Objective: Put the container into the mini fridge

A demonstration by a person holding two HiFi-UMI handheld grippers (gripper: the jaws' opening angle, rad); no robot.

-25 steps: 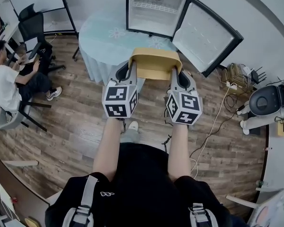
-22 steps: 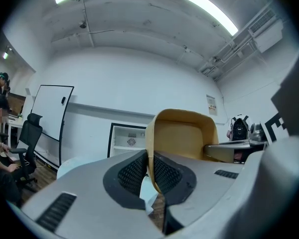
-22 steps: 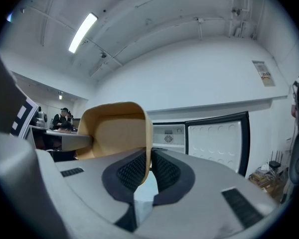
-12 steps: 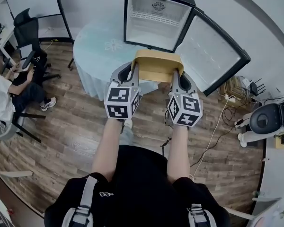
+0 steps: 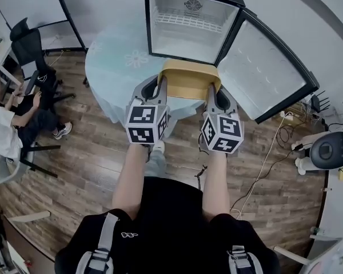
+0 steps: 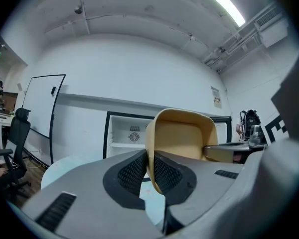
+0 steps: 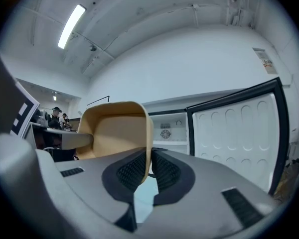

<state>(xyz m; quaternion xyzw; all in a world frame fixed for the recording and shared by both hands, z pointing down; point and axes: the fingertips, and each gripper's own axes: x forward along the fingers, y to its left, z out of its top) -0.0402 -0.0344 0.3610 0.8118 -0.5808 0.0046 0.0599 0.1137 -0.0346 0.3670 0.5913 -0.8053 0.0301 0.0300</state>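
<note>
Tan container [image 5: 190,80]: in the head view it hangs level in the air between both tongs, just in front of the open mini fridge [image 5: 190,21] and over the near part of the pale round tabletop [image 5: 114,67] that carries the fridge.
Head view, grip: the left tongs [image 5: 162,85] pinch the left wall and the right tongs [image 5: 211,89] pinch the right wall. Holding opposite sides likely keeps the tub from tipping.
Fridge door [image 5: 268,67]: swung wide to the right, which leaves the cavity free for entry.
Left gripper view: the jaws are closed to a thin slit on the container's wall, one pad inside and one outside.
Right gripper view: the same narrow clamp holds the opposite wall, and the fridge's white interior lies straight ahead.
Step judged: carrying in; the container is not yet inside.
</note>
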